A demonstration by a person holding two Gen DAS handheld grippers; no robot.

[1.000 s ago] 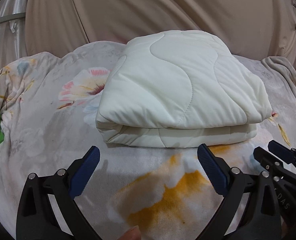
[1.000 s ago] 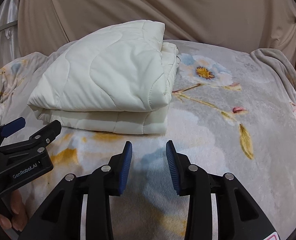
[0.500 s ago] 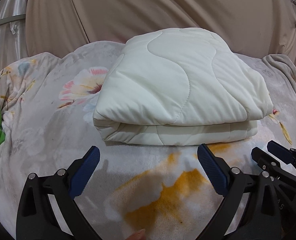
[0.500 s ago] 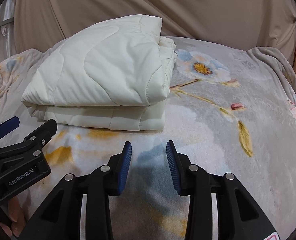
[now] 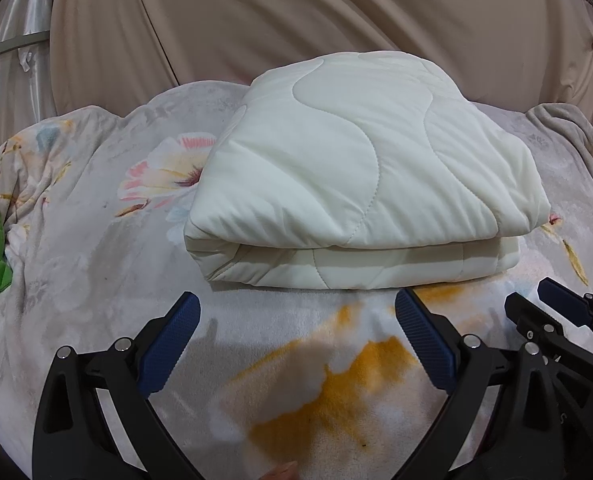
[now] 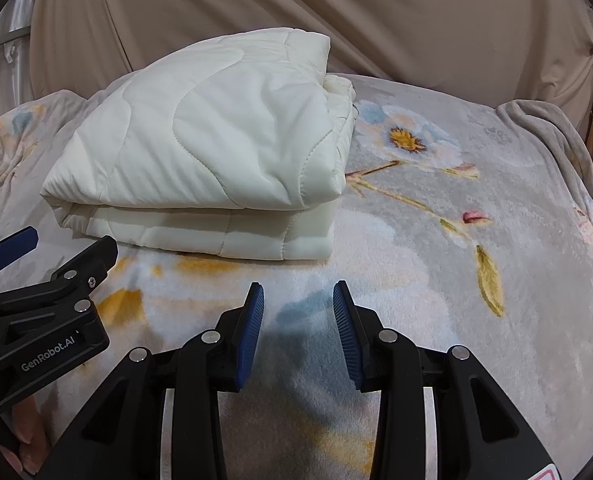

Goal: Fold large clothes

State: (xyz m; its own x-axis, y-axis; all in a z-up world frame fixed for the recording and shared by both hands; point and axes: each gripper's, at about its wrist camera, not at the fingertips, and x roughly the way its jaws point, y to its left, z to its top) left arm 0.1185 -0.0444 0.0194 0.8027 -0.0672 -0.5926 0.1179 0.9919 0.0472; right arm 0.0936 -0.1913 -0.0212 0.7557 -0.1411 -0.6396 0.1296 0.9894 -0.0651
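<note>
The white quilt (image 5: 360,176) lies on the flowered blanket (image 5: 96,280) that covers the bed, folded into a thick, tidy bundle of several layers with its rounded fold facing the cameras and its stacked edges showing on the right side in the right wrist view. By the look of it, the folding is done or very nearly done: no loose corner or flap hangs out, and the layers sit squarely on one another. Both tools are empty and apart from the quilt, just in front of its near edge. The left gripper (image 5: 296,340) has its jaws spread wide over the blanket, holding nothing. The right gripper (image 6: 298,332) has its jaws at a narrower gap, also with nothing between them. What is left, if anything, seems to be a last pat to square the bundle or moving it aside.
</note>
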